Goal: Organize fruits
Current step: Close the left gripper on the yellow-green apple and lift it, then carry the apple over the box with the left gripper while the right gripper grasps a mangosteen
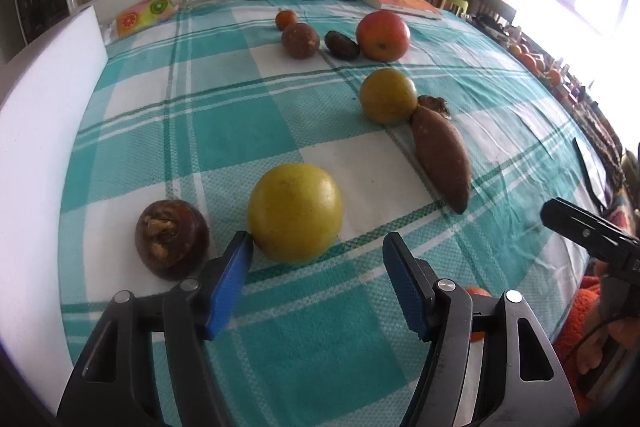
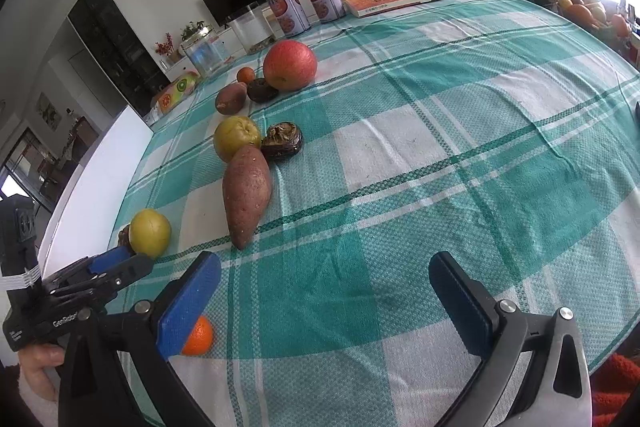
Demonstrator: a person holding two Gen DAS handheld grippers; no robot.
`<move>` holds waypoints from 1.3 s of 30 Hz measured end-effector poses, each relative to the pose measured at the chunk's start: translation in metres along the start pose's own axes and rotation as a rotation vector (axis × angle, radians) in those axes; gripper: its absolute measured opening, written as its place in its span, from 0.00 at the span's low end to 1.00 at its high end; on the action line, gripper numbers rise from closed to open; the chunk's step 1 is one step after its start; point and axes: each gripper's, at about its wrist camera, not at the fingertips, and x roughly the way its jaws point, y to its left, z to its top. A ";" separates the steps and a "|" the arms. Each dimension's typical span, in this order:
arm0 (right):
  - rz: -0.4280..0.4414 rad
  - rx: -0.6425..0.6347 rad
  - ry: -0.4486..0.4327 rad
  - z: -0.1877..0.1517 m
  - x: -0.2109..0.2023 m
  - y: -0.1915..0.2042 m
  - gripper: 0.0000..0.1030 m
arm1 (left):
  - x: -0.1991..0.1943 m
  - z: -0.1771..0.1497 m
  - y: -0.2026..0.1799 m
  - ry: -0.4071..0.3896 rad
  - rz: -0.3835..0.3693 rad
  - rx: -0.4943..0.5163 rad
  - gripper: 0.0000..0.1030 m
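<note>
While produce lies scattered across the checked tablecloth (image 1: 240, 131), the left gripper (image 1: 318, 247) spreads wide around the yellow fruit (image 1: 295, 213) at lower centre, apparently to lift it; the right gripper (image 2: 324, 267) waits open.

The right hand-held gripper (image 2: 324, 291) is hovering with its jaws spread wide over the checked desk (image 2: 460, 131). A sweet potato (image 2: 246, 195) is lying just ahead-left of it, a small orange (image 2: 199, 337) is sitting beside its left finger, and the left hand-held gripper (image 2: 108, 269) is reaching toward a yellow fruit (image 2: 150, 233).
</note>
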 end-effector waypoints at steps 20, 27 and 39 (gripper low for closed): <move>0.103 0.103 0.172 0.103 0.090 0.007 0.71 | 0.003 -0.012 -0.004 0.017 -0.057 0.010 0.53; 0.048 0.008 0.257 0.108 0.117 0.026 0.36 | 0.002 -0.013 -0.001 0.010 -0.060 -0.002 0.53; 0.000 0.015 0.213 0.061 0.037 -0.023 0.36 | -0.058 -0.017 0.025 -0.045 -0.219 -0.130 0.53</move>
